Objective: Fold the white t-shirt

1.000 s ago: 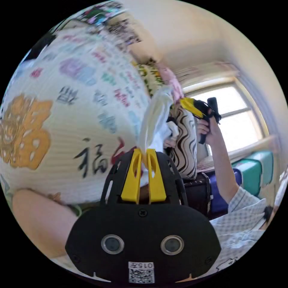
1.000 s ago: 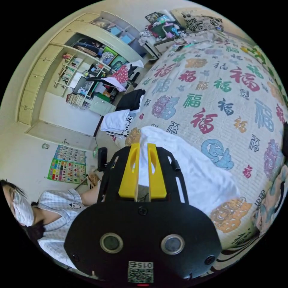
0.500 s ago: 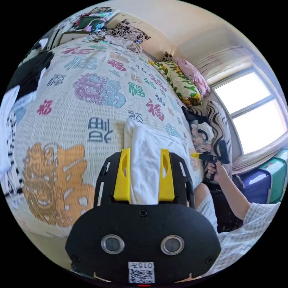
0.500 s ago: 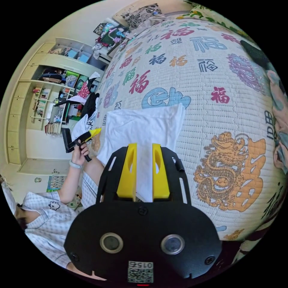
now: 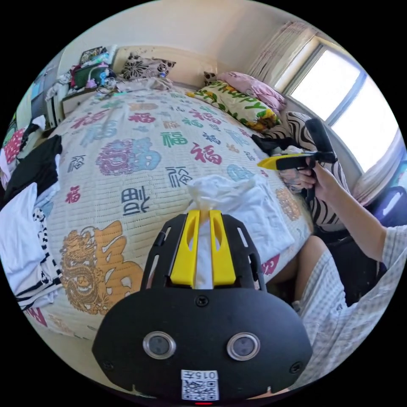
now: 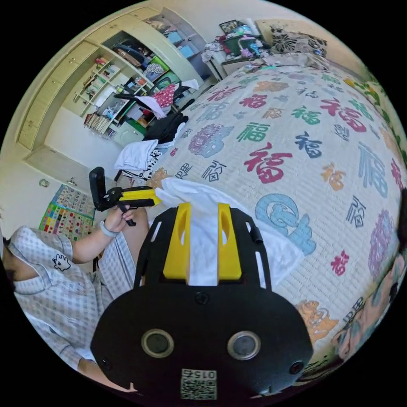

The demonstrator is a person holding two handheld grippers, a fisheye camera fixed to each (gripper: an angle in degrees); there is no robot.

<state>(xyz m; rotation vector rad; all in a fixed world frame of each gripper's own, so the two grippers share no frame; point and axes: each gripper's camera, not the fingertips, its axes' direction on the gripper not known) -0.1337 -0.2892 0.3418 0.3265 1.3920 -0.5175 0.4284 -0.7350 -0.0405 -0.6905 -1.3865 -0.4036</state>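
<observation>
The white t-shirt [image 5: 254, 207] lies folded on the patterned bedspread [image 5: 127, 140], close to the bed's near edge. My left gripper [image 5: 204, 212] is shut on a bunched edge of it, and cloth puffs out above the jaw tips. In the right gripper view the left gripper [image 6: 146, 196] touches the t-shirt [image 6: 280, 250] at its corner. My right gripper [image 6: 204, 210] has its jaws partly open, with the shirt showing behind the gap. The left gripper view has the right gripper [image 5: 288, 161] in a hand, above and beyond the shirt, apart from it.
Piles of clothes [image 5: 21, 241] and a black garment [image 5: 38, 165] lie along the bed's left side. Pillows [image 5: 241, 106] sit by the window [image 5: 352, 106]. Full shelves [image 6: 118, 97] line the far wall. The person's leg [image 5: 309, 263] is against the bed edge.
The left gripper stood open over the folded shirt half a second ago and is now shut on its edge, bunching the cloth. The right gripper's jaws stand a little wider. Both cameras swung.
</observation>
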